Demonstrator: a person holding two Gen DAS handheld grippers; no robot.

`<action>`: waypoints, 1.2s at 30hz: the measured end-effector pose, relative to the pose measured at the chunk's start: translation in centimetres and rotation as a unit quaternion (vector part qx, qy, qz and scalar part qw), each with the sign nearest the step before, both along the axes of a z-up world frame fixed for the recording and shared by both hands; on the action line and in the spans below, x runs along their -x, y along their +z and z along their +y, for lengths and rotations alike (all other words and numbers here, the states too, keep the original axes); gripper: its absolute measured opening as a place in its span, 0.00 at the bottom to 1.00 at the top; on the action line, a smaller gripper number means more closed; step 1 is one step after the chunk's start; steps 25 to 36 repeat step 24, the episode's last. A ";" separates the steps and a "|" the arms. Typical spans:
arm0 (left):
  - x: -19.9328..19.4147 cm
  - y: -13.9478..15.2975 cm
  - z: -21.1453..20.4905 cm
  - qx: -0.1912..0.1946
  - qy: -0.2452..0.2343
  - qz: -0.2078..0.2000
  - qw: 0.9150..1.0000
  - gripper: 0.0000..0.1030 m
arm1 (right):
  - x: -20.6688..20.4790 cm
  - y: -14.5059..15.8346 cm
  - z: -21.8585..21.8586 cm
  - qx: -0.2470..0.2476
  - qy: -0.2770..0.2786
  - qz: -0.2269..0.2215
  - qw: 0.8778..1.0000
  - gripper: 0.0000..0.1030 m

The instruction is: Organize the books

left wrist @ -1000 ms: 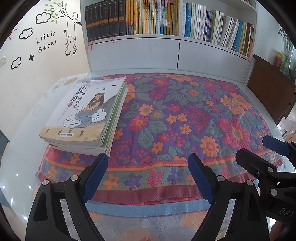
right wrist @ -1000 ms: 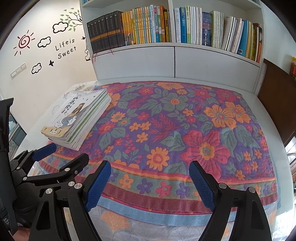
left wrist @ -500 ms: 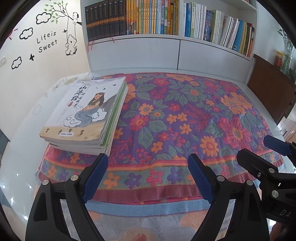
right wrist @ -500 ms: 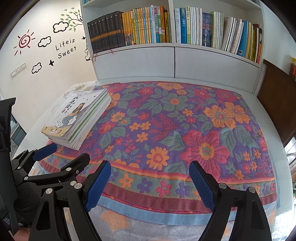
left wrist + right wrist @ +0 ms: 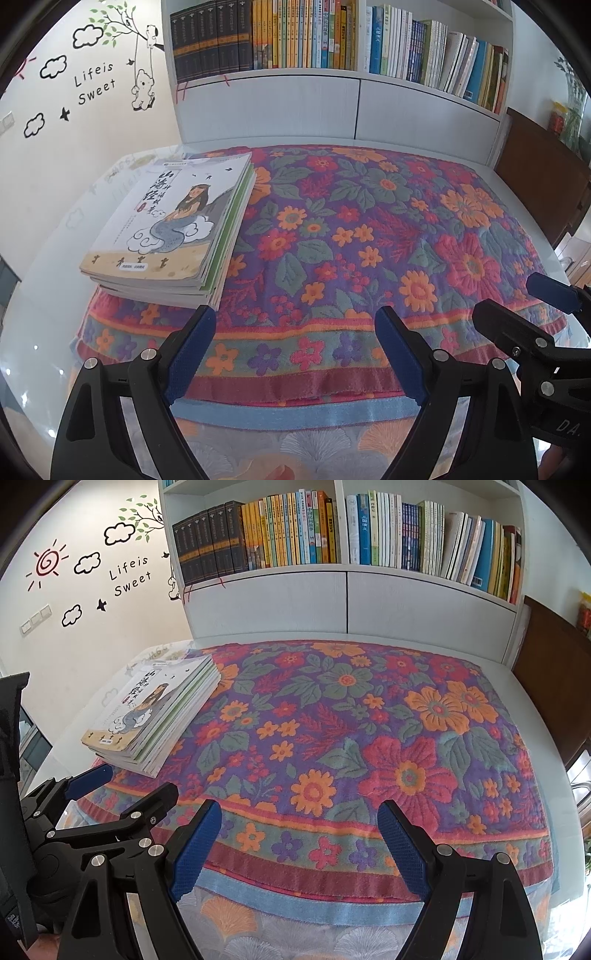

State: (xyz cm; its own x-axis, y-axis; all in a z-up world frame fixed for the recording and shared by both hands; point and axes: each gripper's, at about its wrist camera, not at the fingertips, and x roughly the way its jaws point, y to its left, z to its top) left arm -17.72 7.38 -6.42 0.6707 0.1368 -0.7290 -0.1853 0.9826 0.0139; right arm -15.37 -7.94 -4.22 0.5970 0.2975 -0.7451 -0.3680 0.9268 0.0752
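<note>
Now, starting from my far left: the stack of books (image 5: pixel 166 236) lies flat on the left edge of the floral cloth (image 5: pixel 369 240), ahead of my left gripper (image 5: pixel 295 332) and off to the left of its left finger (image 5: pixel 192 350). The stack's near right corner sits just beyond that fingertip, apart from it. Its long axis runs away from me and leans a little to the right, toward the white bookshelf (image 5: pixel 332 37); the spines face the right side, toward the open middle of the cloth, and the top cover, with a drawn figure on clouds, reads upright from my side. The books are roughly squared, with lower ones stepping out slightly at the near edge.

My left gripper's fingers stand wide apart with nothing between them but cloth, and they touch nothing.

Moving right, the gap between the two grippers shows only the cloth's striped border and the table (image 5: pixel 33 332) under it. My right gripper (image 5: pixel 299 827) sits beside the left one; in its own view the fingers (image 5: pixel 402 845) are likewise spread wide and empty, and the stack (image 5: pixel 155 716) lies well to the left of its left finger, beyond the left gripper's tips. Farther right of its fingers is bare cloth, then a dark wooden cabinet (image 5: pixel 554 664).
</note>
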 end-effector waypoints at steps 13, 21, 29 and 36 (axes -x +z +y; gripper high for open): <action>0.9 0.8 -0.8 -0.019 0.003 -0.012 1.000 0.85 | 0.8 0.3 -0.5 -0.002 -0.006 0.000 1.000 0.83; 2.0 1.7 -2.1 -0.025 0.001 -0.024 0.999 0.85 | 2.0 0.8 -1.9 -0.019 -0.009 -0.003 1.000 0.83; 2.3 1.8 -2.7 -0.022 -0.001 -0.030 0.999 0.85 | 2.4 1.1 -2.6 -0.022 -0.013 -0.007 1.000 0.83; 2.3 1.8 -2.7 -0.022 -0.001 -0.030 0.999 0.85 | 2.4 1.1 -2.6 -0.022 -0.013 -0.007 1.000 0.83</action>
